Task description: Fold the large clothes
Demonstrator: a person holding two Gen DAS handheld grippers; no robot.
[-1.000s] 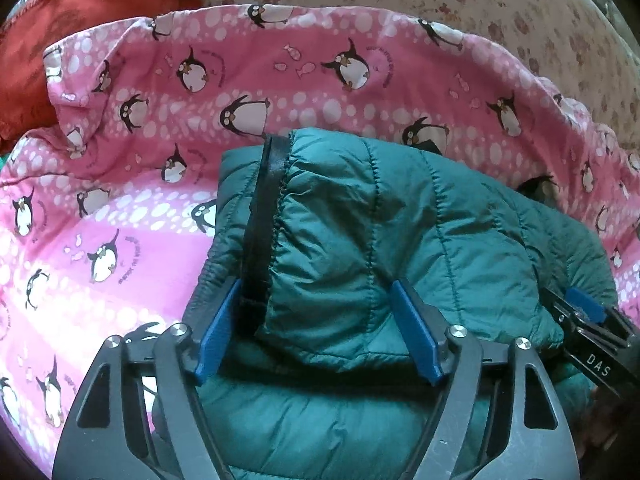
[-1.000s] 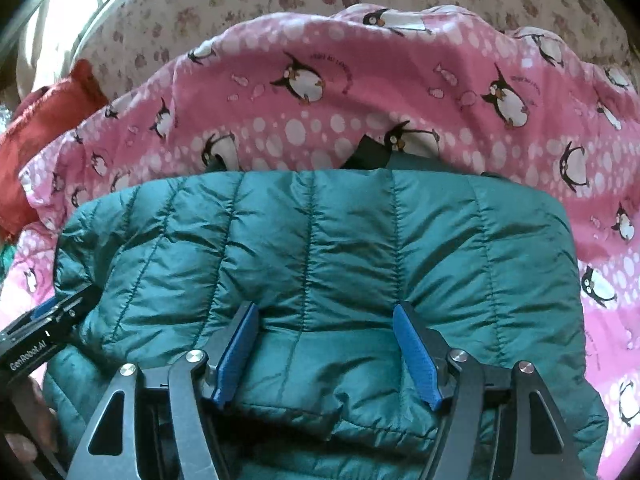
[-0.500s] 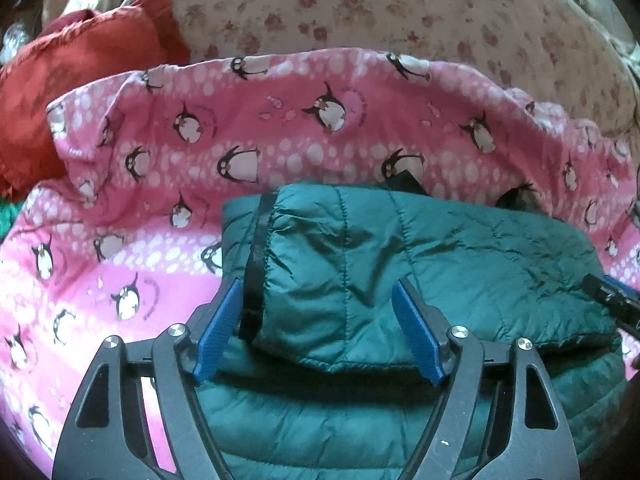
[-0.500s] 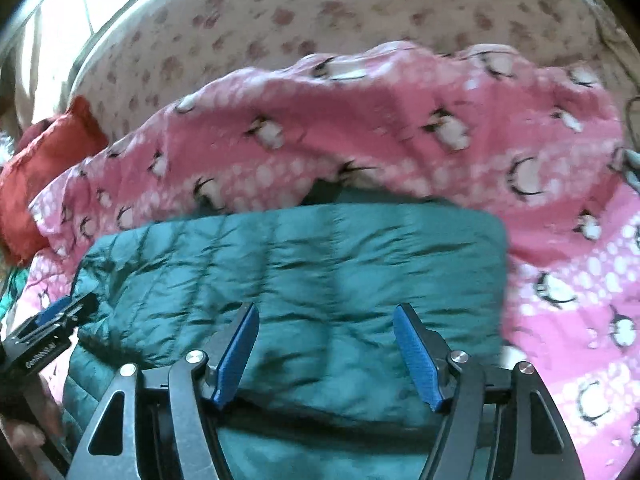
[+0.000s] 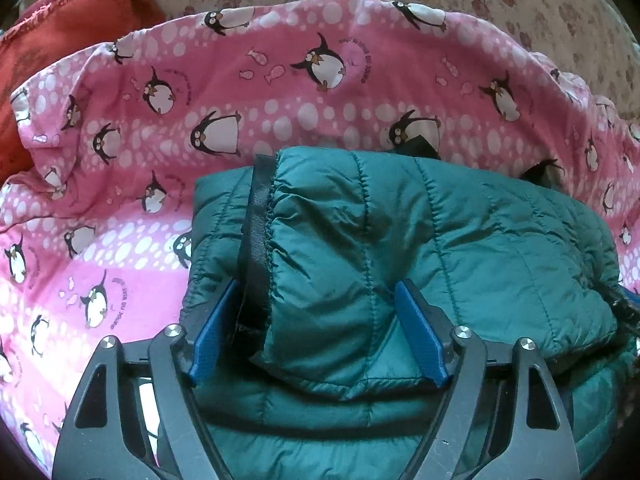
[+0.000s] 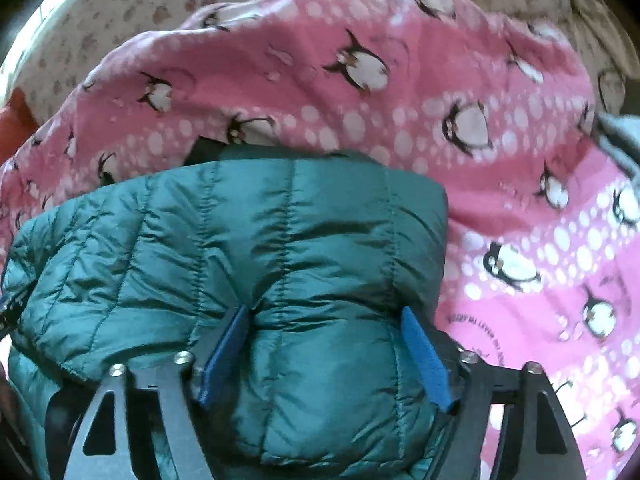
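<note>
Both grippers, left gripper point(image 5: 316, 336) and right gripper point(image 6: 326, 354), have moved closer onto the folded jacket point(image 5: 420, 240), jaws spread, pressing the fold flat on the blanket point(image 5: 280, 92).

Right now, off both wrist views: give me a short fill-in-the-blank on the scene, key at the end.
1. The quilted jacket is dark ____ in colour.
2. The pink blanket under it is printed with ____.
3. The trim strip along the jacket's folded edge is ____.
4. Both the left gripper and the right gripper have their jaws ____, with jacket fabric between the pads.

Missing words: green; penguins; black; open
</note>
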